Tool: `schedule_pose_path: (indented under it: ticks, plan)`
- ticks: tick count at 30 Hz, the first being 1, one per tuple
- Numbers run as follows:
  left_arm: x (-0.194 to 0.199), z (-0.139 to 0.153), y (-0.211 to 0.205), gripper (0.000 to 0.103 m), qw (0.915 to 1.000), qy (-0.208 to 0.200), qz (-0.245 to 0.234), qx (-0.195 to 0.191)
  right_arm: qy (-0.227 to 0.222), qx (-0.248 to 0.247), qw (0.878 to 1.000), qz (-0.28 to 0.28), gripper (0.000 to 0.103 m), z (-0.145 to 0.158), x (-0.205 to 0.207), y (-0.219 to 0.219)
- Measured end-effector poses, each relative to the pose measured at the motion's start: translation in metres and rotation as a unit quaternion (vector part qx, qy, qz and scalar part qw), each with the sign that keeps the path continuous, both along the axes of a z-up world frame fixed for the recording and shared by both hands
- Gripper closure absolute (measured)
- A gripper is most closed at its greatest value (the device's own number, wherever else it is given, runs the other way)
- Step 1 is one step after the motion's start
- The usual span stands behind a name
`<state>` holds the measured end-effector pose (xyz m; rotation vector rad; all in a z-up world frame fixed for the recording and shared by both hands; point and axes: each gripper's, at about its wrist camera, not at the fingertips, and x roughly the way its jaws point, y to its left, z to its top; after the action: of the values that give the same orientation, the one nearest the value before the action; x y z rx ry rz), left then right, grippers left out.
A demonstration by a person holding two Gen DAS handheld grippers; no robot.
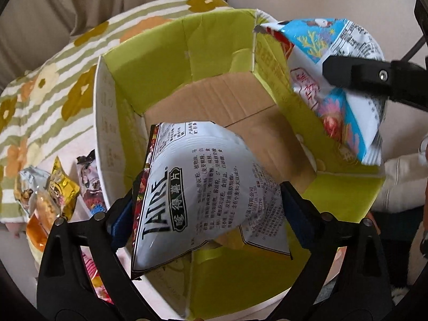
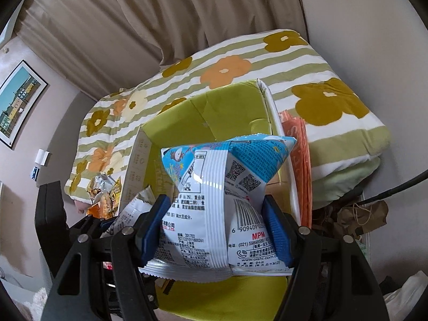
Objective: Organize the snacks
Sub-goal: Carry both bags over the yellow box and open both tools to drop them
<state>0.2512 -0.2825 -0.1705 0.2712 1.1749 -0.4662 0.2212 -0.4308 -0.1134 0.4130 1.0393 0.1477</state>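
Observation:
An open cardboard box (image 1: 214, 61) with green inner walls and a bare brown floor stands on the bed; it also shows in the right wrist view (image 2: 214, 109). My left gripper (image 1: 208, 198) is shut on a white TATRE chip bag (image 1: 203, 182) and holds it over the box's near side. My right gripper (image 2: 216, 227) is shut on a blue-and-white snack bag (image 2: 219, 195) above the box's near rim. That bag (image 1: 334, 80) and a right finger (image 1: 347, 72) show in the left wrist view, over the box's right wall.
Several loose snack packets (image 1: 50, 195) lie on the bed left of the box, also in the right wrist view (image 2: 104, 190). A folded flowered quilt (image 2: 321, 101) lies behind and right of the box. An orange packet (image 2: 297, 144) leans against the box's right side.

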Motion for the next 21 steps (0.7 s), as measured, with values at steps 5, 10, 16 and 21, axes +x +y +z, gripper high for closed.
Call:
schedule_pose_path:
  ticks: [5,10,16,21]
  plan:
    - [0.000,0.001,0.007,0.008,0.9999,0.004,-0.010,-0.006,-0.002,-0.018,1.000,0.002,0.037,0.001,-0.002,0.002]
    - [-0.004,0.006,0.002,0.008,0.9995,-0.014,-0.024,0.012,0.000,-0.016,1.000,0.009,0.037,-0.001,0.000,0.005]
    - [-0.007,0.012,0.024,0.008,0.9999,-0.012,0.004,0.003,0.018,-0.028,0.999,0.025,0.036,-0.010,0.000,0.014]
    - [-0.013,0.015,0.043,0.008,0.9996,-0.014,0.026,-0.002,0.016,-0.071,0.996,0.052,0.006,-0.019,-0.005,0.031]
